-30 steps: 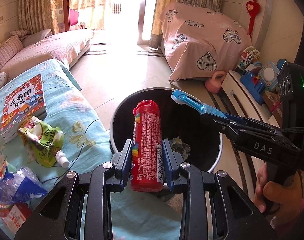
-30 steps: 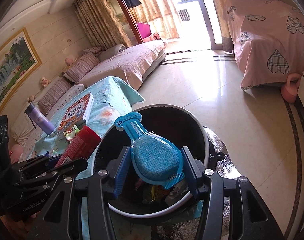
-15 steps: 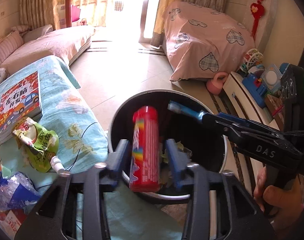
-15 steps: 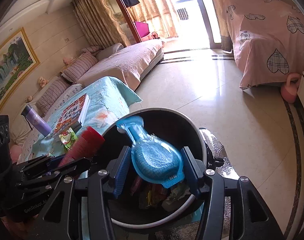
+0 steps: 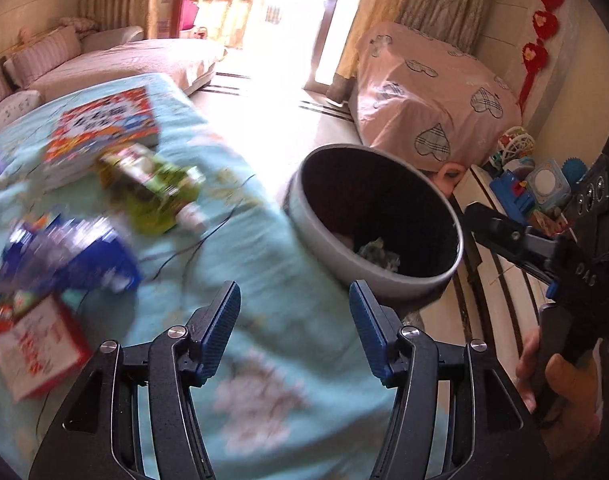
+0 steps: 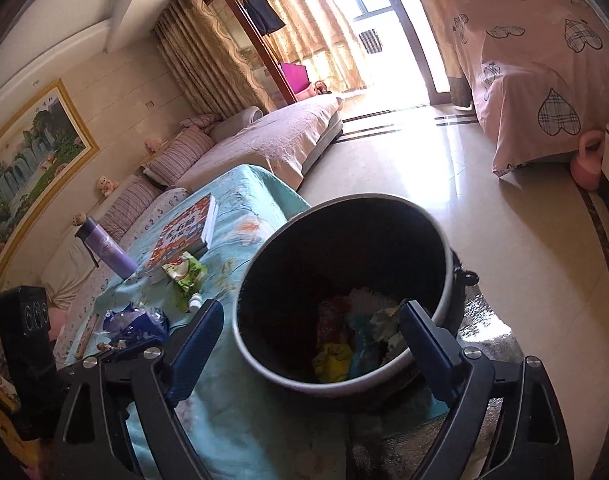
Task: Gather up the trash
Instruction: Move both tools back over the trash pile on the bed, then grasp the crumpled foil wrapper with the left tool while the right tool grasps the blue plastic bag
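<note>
The round grey trash bin (image 5: 444, 276) (image 6: 260, 356) stands on the floor by the table and holds several wrappers (image 6: 344, 340). My left gripper (image 5: 294, 312) is open and empty over the teal tablecloth, left of the bin. My right gripper (image 6: 310, 334) is open and empty just above the bin's near rim. On the table lie a green drink pouch (image 5: 152, 192) (image 6: 186, 276), a crumpled blue and clear wrapper (image 5: 72, 256) (image 6: 134, 322) and a red and white packet (image 5: 32, 344).
A colourful book (image 5: 104, 128) (image 6: 184, 232) and a purple bottle (image 6: 104, 250) sit on the table. A pink-covered sofa (image 5: 432, 104) and a toy shelf (image 5: 524, 184) stand to the right. Tiled floor (image 6: 504, 240) lies beyond the bin.
Both grippers opened. The red tube and the blue packet dropped out of them and are gone from the jaws. My left gripper swung left over the table, away from the bin.
</note>
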The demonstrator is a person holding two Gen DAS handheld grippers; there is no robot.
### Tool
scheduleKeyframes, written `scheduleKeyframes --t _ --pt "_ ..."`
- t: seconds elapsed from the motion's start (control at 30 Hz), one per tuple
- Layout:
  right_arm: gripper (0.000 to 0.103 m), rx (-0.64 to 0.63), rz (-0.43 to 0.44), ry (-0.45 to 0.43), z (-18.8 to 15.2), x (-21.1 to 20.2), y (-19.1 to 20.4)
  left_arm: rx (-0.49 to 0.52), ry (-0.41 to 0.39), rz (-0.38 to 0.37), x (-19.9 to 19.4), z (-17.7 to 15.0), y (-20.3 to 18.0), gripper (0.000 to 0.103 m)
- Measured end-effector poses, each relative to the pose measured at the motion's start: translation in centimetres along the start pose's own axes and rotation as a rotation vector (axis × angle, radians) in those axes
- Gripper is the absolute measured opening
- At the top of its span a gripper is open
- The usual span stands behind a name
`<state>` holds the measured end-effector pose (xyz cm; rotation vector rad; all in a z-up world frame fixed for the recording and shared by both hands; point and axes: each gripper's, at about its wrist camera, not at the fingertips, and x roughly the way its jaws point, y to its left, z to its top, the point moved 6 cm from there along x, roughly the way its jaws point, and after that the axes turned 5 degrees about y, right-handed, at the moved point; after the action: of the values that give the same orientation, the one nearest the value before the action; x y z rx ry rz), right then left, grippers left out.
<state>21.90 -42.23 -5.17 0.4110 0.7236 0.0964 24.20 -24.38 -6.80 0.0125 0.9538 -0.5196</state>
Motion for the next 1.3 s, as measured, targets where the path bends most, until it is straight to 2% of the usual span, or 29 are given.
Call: scheduleKeyframes --t 0.2,0.57,0.97,1.3 --pt "0.095 -0.049 0.040 0.034 -4.0 0.1 4.5 -0.059 0.005 0.059 -3.1 -4.3 5.1 0.058" --pt "0.096 -0.114 0.096 0.148 -9.1 3.2 11.3 -0.198 -0.013 0.134 -7.3 -9.1 13.4 0.058" --pt "0.096 -0.165 0.138 0.201 -10.7 6.7 16.3 -0.262 -0.049 0.153 -9.2 -9.6 18.3 0.058" --pt "0.095 -0.119 0.186 0.192 -8.5 10.0 18.1 -0.332 -0.047 0.159 -8.1 -7.8 21.9 0.057"
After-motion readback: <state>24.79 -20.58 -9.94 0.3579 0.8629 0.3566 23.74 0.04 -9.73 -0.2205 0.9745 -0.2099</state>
